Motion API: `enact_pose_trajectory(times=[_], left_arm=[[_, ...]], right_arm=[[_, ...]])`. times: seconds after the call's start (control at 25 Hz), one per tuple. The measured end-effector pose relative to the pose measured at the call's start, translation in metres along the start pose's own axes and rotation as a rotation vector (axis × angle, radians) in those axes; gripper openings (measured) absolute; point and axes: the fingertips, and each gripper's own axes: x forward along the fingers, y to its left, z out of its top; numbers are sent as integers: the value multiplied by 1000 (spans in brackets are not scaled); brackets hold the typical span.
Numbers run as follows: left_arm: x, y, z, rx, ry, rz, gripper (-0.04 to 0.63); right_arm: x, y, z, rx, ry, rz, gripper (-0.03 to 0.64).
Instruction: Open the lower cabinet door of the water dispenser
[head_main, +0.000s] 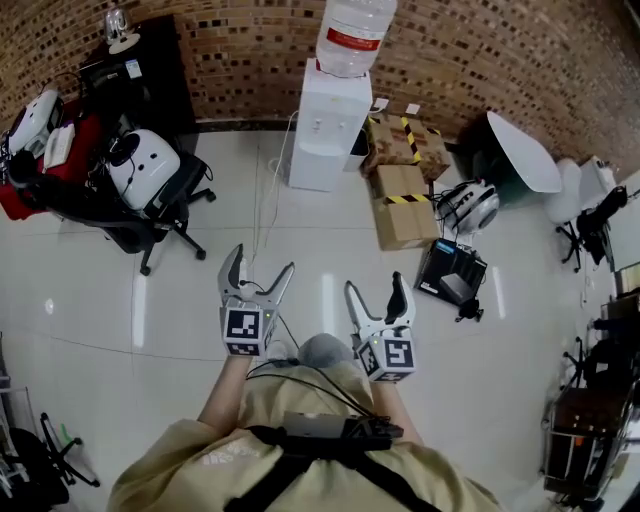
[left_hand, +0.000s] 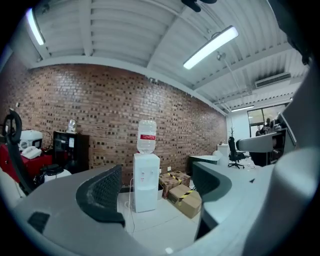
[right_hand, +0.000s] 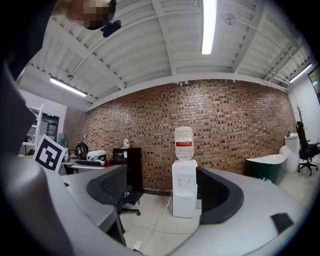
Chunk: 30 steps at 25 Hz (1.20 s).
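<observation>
**White dispenser ahead, both grippers wide and empty**

Both tools are held out in front of the person's chest, side by side and level, pointing at the water dispenser (head_main: 327, 125). The left gripper (head_main: 262, 262) has its jaws spread wide with nothing between them; the right gripper (head_main: 375, 285) is equally wide and empty. Each gripper view frames the dispenser in the gap between the jaws, which suggests they are aimed this way to line up the approach.

The dispenser stands against the brick wall (head_main: 240, 50), well away from the grippers across bare tiled floor (head_main: 330, 250), with a water bottle (head_main: 355, 35) on top. Its lower cabinet door (right_hand: 184, 205) appears closed; no handle can be made out from here. A thin cable (head_main: 262, 215) trails along the floor from the dispenser's left side. Taped cardboard boxes (head_main: 400, 180) sit just right of the dispenser, and an office chair (head_main: 150, 200) stands further off to its left. Judging by the gap, the task has not begun: the person must first walk up to the dispenser and reach down.
</observation>
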Motion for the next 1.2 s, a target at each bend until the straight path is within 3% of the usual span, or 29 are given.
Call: enact_pose_trajectory(times=[0.16, 0.32, 0.44, 0.6, 0.68, 0.88, 1.2], left_arm=[[46, -6, -11, 4, 45, -46, 428], [115, 0, -18, -3, 73, -46, 428], [171, 2, -21, -14, 82, -23, 428], [257, -5, 1, 79, 77, -52, 428], [295, -7, 8, 76, 82, -38, 428], [373, -7, -9, 72, 139, -51, 428], [449, 30, -95, -22, 249, -43, 428]], right_arm=[[41, -36, -19, 39, 66, -37, 456], [109, -80, -28, 77, 67, -34, 456], [159, -116, -27, 87, 56, -5, 456], [237, -158, -22, 111, 8, 80, 456], [270, -179, -32, 136, 22, 118, 456], [350, -233, -69, 99, 111, 170, 454], [443, -286, -188, 131, 261, 110, 434]])
